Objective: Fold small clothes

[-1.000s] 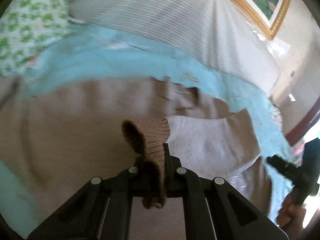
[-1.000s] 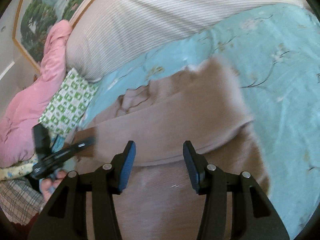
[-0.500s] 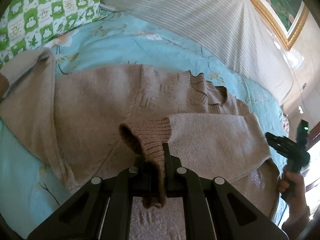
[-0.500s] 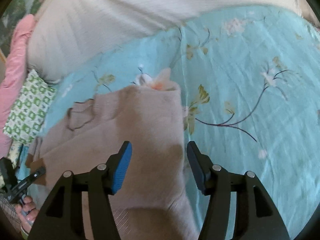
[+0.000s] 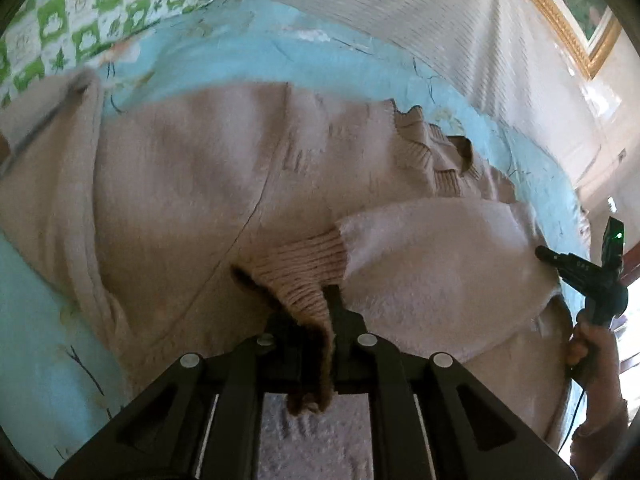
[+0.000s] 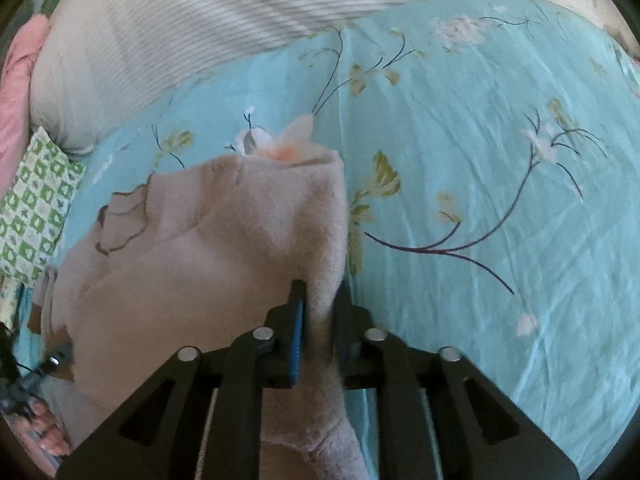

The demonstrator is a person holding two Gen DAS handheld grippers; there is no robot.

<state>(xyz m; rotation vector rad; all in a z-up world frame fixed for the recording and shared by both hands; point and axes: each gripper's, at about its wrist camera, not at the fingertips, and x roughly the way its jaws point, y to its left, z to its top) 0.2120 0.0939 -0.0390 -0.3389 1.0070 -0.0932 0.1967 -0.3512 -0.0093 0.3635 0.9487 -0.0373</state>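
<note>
A beige knit sweater (image 5: pixel 192 184) lies spread on the light blue flowered bed sheet (image 5: pixel 48 320), its neckline (image 5: pixel 436 160) toward the right. My left gripper (image 5: pixel 310 308) is shut on the ribbed cuff (image 5: pixel 304 268) of a sleeve folded across the body. My right gripper (image 6: pixel 320 304) is shut on the sweater's side edge (image 6: pixel 324 240), the fabric pinched between its fingers. The right gripper also shows at the right of the left wrist view (image 5: pixel 580 272).
A striped white bolster (image 6: pixel 200 28) runs along the back of the bed. A green checked pillow (image 5: pixel 80 12) lies at the far left, and pink bedding (image 6: pixel 16 92) beside it. A gold picture frame (image 5: pixel 568 20) hangs on the wall. Bare sheet (image 6: pixel 500 200) lies right of the sweater.
My right gripper has closed on the sweater's side edge; it was open half a second ago. My left gripper still holds the cuff and has moved closer over the sweater.
</note>
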